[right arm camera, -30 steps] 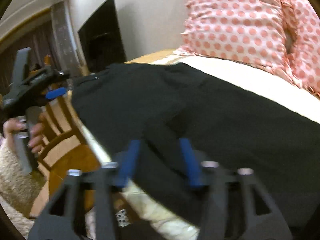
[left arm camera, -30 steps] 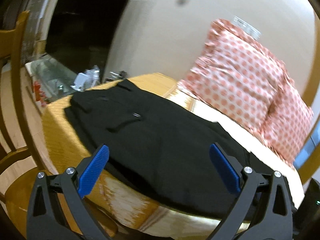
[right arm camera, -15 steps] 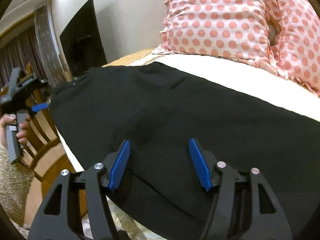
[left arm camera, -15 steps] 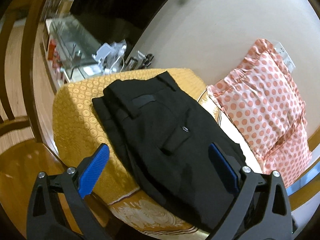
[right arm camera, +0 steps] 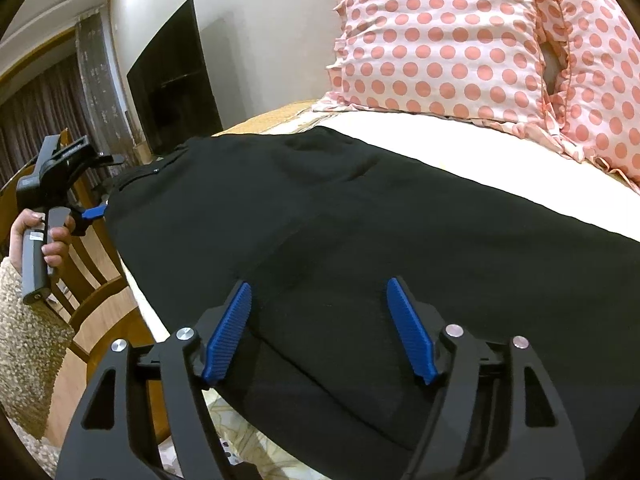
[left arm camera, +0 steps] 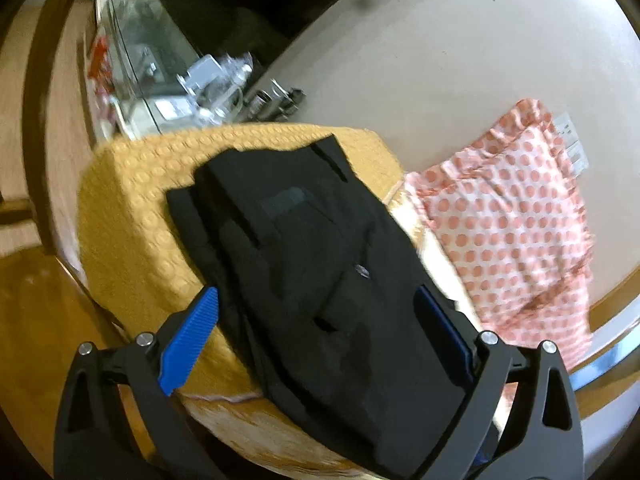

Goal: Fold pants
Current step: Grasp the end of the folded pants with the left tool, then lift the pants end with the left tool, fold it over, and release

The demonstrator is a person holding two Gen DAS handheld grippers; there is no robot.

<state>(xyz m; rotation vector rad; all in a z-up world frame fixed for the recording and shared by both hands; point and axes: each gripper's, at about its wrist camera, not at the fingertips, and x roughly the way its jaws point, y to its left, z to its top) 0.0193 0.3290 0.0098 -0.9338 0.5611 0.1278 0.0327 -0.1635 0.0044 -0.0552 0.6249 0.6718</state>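
Note:
Black pants (left arm camera: 312, 280) lie flat along the near edge of a bed; the waistband with a back pocket points to the yellow end. In the right wrist view the pants (right arm camera: 360, 232) fill the middle. My left gripper (left arm camera: 320, 328) is open and empty, hovering just above the waist end. It also shows in the right wrist view (right arm camera: 80, 192), held at the pants' far left end. My right gripper (right arm camera: 320, 320) is open and empty, low over the leg part near the bed's front edge.
Two pink polka-dot pillows (right arm camera: 460, 40) lean on the wall behind the pants. A yellow patterned cover (left arm camera: 132, 216) wraps the bed end. A wooden chair (right arm camera: 92, 280) stands beside the bed. A dark TV (right arm camera: 176, 76) and a cluttered glass stand (left arm camera: 168, 80) are beyond.
My left gripper has risen and swung over the waist end of the pants, closing in on it. My right gripper has opened wider and moved closer over the leg fabric.

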